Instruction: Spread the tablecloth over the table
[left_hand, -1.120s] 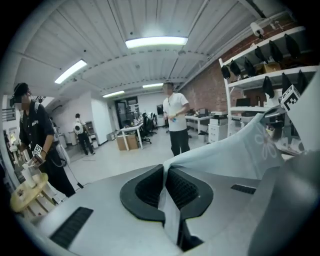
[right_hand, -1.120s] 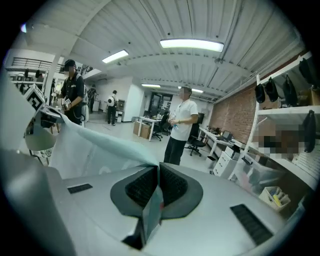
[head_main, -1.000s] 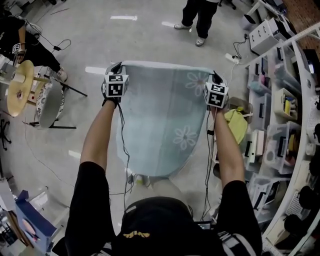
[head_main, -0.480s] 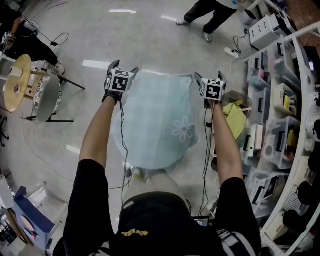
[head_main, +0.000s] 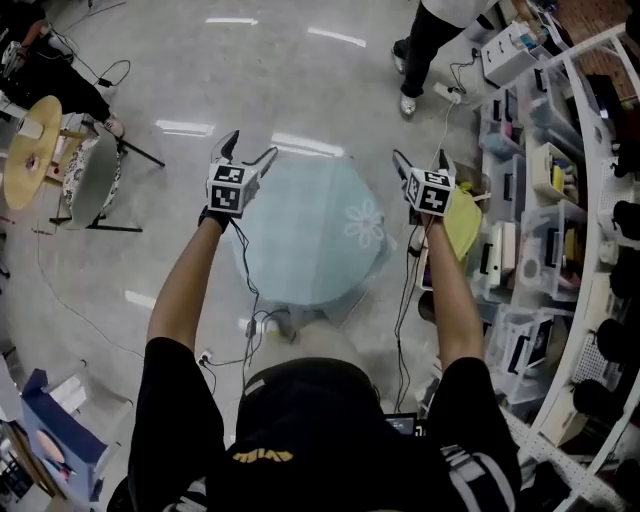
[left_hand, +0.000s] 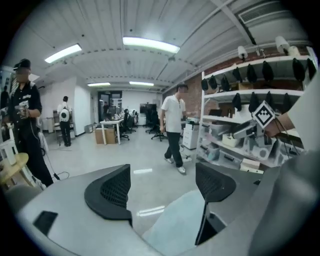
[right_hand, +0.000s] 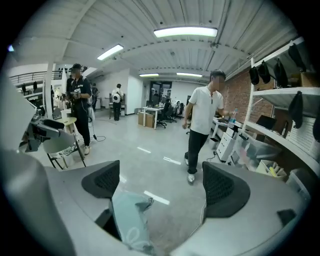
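Left tool (head_main: 252, 146), right tool (head_main: 420, 157) released tablecloth (head_main: 310, 235); shelf bins (head_main: 545, 290) hold items.

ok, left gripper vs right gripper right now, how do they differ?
The left gripper hovers at the left edge of the tablecloth, the right gripper at its right edge. The left gripper view shows smooth cloth low at right; the right gripper view shows a rumpled cloth edge low at left. Shared: fingers wide apart, gripping nothing.

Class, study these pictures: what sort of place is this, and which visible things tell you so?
Probably a workshop-style lab or open office: metal shelving packed with plastic bins along one wall, desks and office chairs at the far end, and ceiling strip lights over a bare polished floor.
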